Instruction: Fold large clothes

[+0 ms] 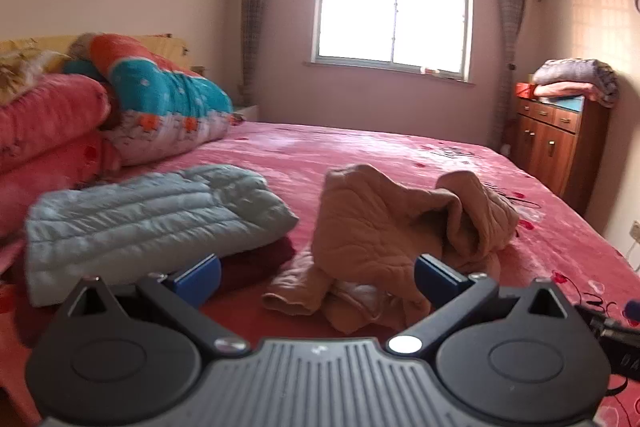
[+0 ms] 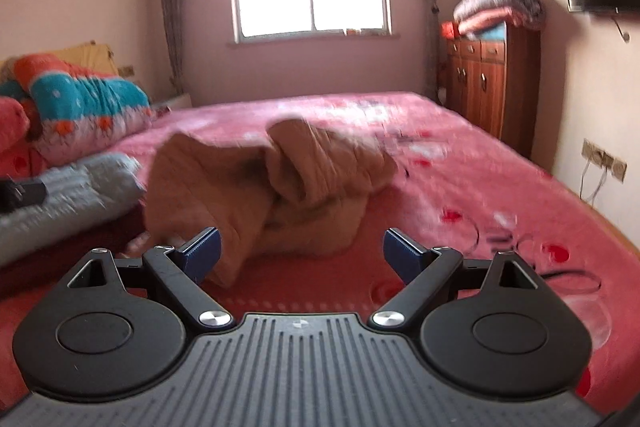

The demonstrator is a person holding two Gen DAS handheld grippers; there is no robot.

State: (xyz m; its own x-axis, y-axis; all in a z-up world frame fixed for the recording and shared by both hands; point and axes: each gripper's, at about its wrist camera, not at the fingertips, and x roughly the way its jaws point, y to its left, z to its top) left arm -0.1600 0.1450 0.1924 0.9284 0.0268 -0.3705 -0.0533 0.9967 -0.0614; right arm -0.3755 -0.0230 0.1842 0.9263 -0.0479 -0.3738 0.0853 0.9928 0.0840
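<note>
Bed (image 1: 360,147) under a pink patterned cover, with clothes and bedding lying on it.

A crumpled tan quilted garment (image 1: 384,227) sits near the middle. Just to its left, a folded pale blue puffer jacket (image 1: 152,215) rests on a dark red garment (image 1: 256,263). Along the left side lie rolled quilts: a teal, orange and white one (image 1: 168,107) and pink ones (image 1: 48,131).
</note>
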